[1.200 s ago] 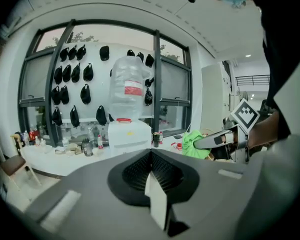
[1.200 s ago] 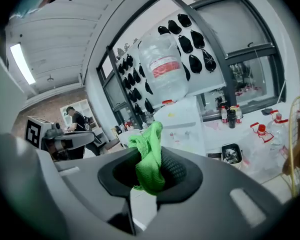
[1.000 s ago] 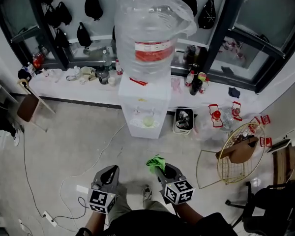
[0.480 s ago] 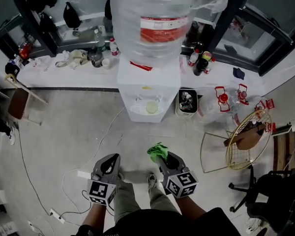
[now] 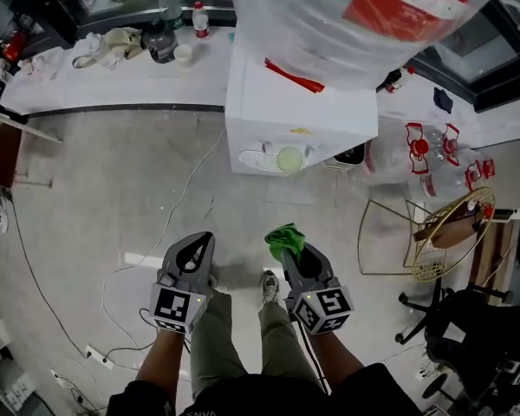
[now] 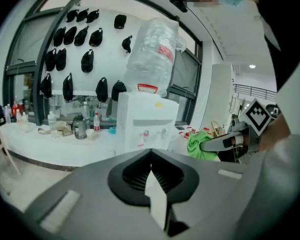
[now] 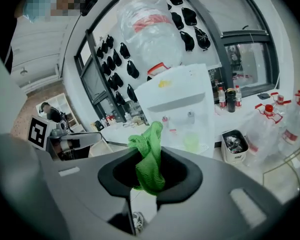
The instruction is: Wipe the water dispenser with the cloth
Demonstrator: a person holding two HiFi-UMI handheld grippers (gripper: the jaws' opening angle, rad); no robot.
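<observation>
The white water dispenser (image 5: 296, 115) stands ahead of me, its big clear bottle (image 5: 364, 24) on top and a green cup (image 5: 289, 159) in its tap recess. It also shows in the left gripper view as the dispenser (image 6: 145, 121) and in the right gripper view as the dispenser (image 7: 182, 101). My right gripper (image 5: 291, 248) is shut on a bunched green cloth (image 5: 284, 238), which sticks up between the jaws as the cloth (image 7: 149, 156). My left gripper (image 5: 196, 248) is shut with nothing in it, level with the right one. Both hang well short of the dispenser.
A white ledge (image 5: 113, 81) with bottles and a cup runs behind the dispenser. A small bin (image 5: 354, 156), red-capped bottles (image 5: 425, 150) and a gold wire basket (image 5: 446, 232) sit to the right. Cables (image 5: 169, 224) trail on the floor at left.
I have come closer to the dispenser, which now fills more of the head view. Both grippers keep their poses, the cloth still held in the right one.
</observation>
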